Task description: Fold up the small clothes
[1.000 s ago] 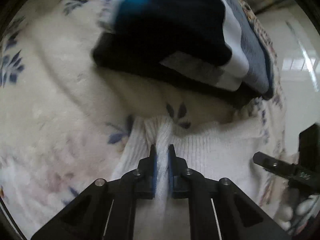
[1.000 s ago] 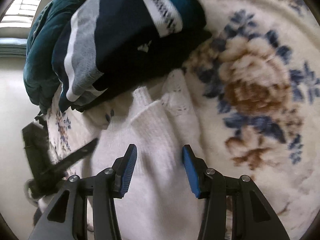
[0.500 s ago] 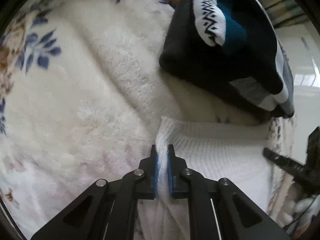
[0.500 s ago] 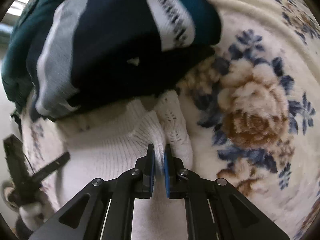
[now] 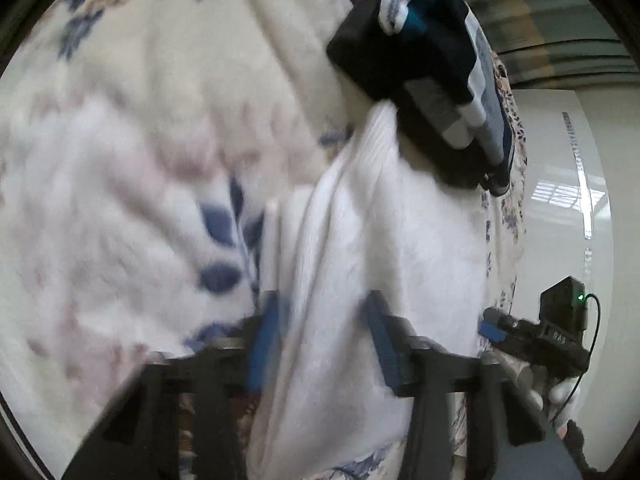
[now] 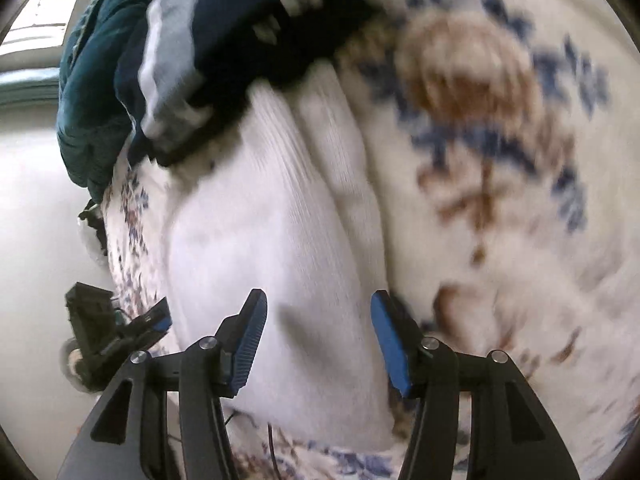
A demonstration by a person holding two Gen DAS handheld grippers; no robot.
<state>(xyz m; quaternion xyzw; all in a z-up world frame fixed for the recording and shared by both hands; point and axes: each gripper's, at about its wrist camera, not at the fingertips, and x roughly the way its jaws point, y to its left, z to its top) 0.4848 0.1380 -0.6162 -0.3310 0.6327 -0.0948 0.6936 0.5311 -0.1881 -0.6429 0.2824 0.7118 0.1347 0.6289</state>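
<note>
A white knitted garment [image 5: 360, 248] lies folded on the floral fleece blanket [image 5: 140, 140]. Its far end reaches the pile of dark clothes. My left gripper [image 5: 320, 336] is open, its blue pads either side of the garment's near part, and the view is blurred. My right gripper [image 6: 316, 336] is open just above the same white garment [image 6: 256, 232]. The right gripper also shows at the right edge of the left wrist view [image 5: 532, 336], and the left gripper at the left edge of the right wrist view [image 6: 120, 332].
A stack of folded dark clothes, navy, teal and grey-striped [image 5: 432, 80] [image 6: 192, 52], sits on the blanket beyond the white garment. The blanket's edge [image 6: 128, 220] drops to a pale shiny floor [image 5: 568, 208]. The blanket spreads wide with a brown and blue flower print [image 6: 480, 100].
Both grippers were shut on the white garment half a second ago and have let go. They have pulled back, and the garment now lies folded lengthwise toward the dark pile.
</note>
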